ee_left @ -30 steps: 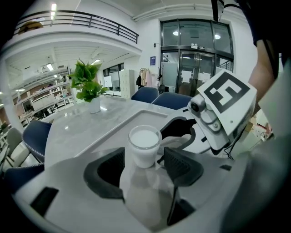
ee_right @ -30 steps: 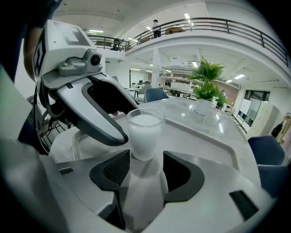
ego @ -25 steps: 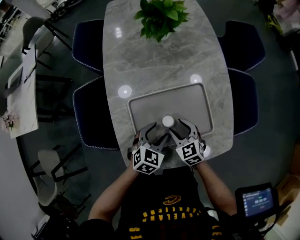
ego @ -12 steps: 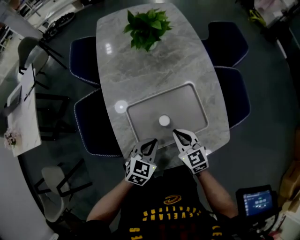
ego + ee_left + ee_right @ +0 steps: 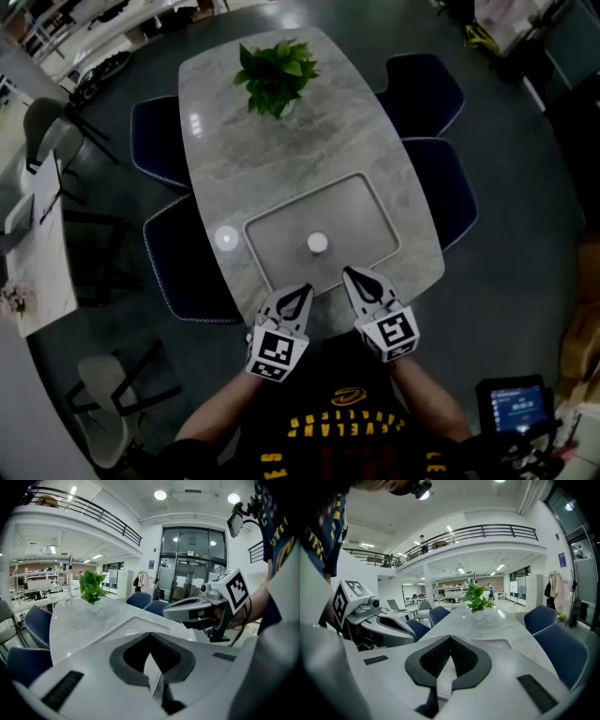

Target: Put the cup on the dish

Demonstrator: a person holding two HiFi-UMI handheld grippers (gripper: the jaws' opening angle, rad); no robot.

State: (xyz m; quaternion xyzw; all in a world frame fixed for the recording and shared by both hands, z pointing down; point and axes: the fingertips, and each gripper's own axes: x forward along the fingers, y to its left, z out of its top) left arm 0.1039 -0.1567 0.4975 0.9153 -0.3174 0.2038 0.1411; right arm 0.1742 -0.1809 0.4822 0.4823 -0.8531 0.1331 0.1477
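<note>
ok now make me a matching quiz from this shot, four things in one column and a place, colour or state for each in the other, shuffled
Column one:
1. plant
2. cup
3. left gripper
4. chairs

Column two:
a. dark blue
b. standing on the tray
c. at the far end of the table
d. shut, with nothing between the jaws

Pairs: 1-c, 2-b, 3-d, 4-a
</note>
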